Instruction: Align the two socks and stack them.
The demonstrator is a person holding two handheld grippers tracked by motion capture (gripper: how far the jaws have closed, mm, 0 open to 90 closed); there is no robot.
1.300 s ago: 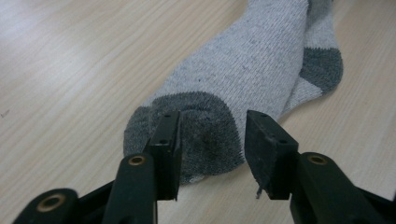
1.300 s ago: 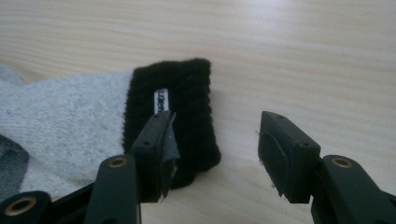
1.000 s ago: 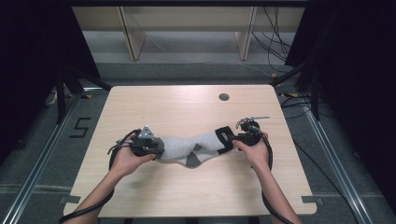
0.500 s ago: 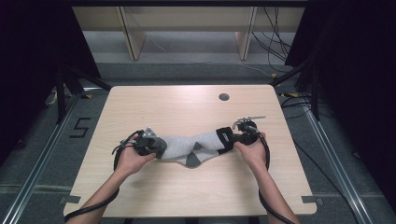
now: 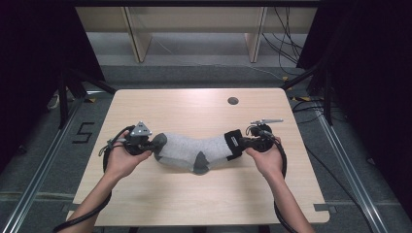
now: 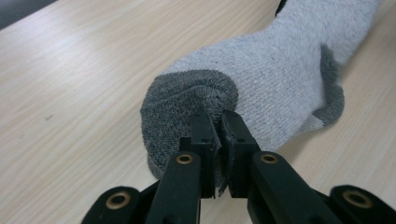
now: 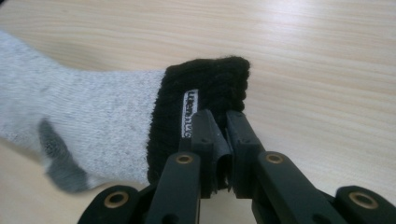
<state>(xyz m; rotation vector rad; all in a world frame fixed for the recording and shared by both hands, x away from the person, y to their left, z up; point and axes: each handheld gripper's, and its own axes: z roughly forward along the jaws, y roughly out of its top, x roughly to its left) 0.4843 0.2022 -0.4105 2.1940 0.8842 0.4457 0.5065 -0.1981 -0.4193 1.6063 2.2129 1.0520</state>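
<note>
A light grey sock (image 5: 187, 149) with a dark grey toe and heel and a black cuff hangs stretched between my two grippers over the wooden table (image 5: 194, 109), sagging at the heel. My left gripper (image 5: 156, 144) is shut on the dark toe (image 6: 187, 98); in the left gripper view its jaws (image 6: 217, 116) pinch the knit fabric. At the other end, the right gripper (image 5: 237, 141) is shut on the black cuff (image 7: 210, 86), beside a small white label, with fabric caught between the right gripper's jaws (image 7: 218, 116).
A round dark hole (image 5: 232, 101) sits in the tabletop near the far right. Behind the table stand wooden shelf legs (image 5: 138, 34), and cables (image 5: 284, 29) trail on the floor at the back right. Black curtains flank both sides.
Both hands have risen a little and both grippers have closed on the sock's ends. The sock, which lay slack on the table, now hangs stretched between them.
</note>
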